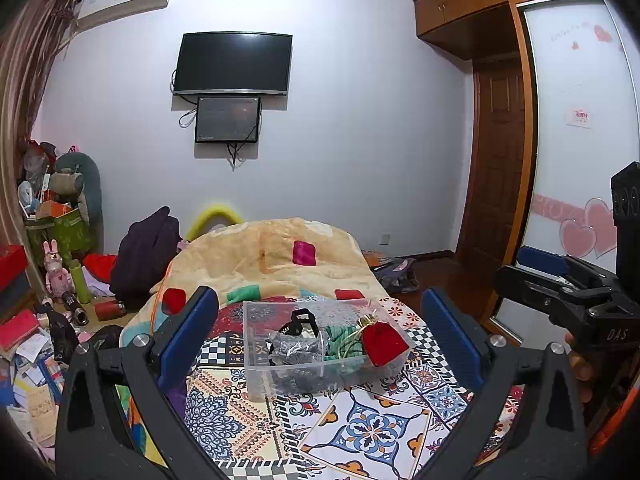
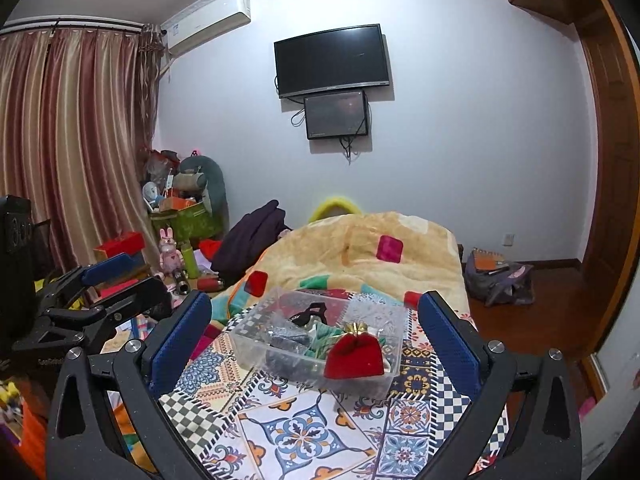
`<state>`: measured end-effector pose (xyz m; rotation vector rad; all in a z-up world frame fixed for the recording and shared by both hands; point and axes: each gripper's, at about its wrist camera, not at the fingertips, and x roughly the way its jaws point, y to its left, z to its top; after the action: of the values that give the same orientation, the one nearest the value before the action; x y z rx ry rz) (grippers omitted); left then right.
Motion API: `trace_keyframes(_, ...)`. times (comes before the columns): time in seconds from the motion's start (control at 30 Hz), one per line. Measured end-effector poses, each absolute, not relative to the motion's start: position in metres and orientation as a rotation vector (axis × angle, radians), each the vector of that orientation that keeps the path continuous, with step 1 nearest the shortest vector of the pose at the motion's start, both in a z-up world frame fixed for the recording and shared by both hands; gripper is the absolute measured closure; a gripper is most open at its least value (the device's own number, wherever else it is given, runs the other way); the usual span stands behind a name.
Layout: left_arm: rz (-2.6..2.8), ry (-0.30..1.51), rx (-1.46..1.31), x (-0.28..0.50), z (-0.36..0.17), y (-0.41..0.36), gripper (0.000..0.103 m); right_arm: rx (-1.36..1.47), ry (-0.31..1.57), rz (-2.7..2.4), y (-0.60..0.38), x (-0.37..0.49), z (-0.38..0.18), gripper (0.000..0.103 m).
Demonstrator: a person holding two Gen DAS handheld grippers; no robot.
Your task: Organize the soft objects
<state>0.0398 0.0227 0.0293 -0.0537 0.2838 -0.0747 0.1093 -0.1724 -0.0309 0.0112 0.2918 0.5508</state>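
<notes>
A clear plastic bin (image 1: 256,364) (image 2: 256,340) stands on the patterned cloth on the bed. In it lie a red velvet pouch (image 1: 386,344) (image 2: 354,356) with a gold tie, a green pouch (image 1: 340,338), a grey glittery pouch (image 1: 296,350) (image 2: 286,336) and a black pouch (image 1: 300,322) (image 2: 308,314). My left gripper (image 1: 320,320) is open and empty, held above and short of the bin. My right gripper (image 2: 316,320) is open and empty, likewise short of the bin. Each gripper shows at the edge of the other's view.
A folded beige blanket (image 1: 276,252) lies on the bed behind the bin. Clutter, boxes and toys (image 1: 60,280) fill the floor to the left. A bag (image 2: 500,280) lies on the wood floor to the right, by a wardrobe (image 1: 576,120).
</notes>
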Motion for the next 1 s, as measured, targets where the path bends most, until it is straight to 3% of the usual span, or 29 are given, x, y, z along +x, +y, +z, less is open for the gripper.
trace_keyframes(1.0,-0.081,0.288,-0.054,0.0383,0.0329,0.0256,0.0,0.012,0.293,0.555,-0.1712,0.1087,-0.0315,0.0)
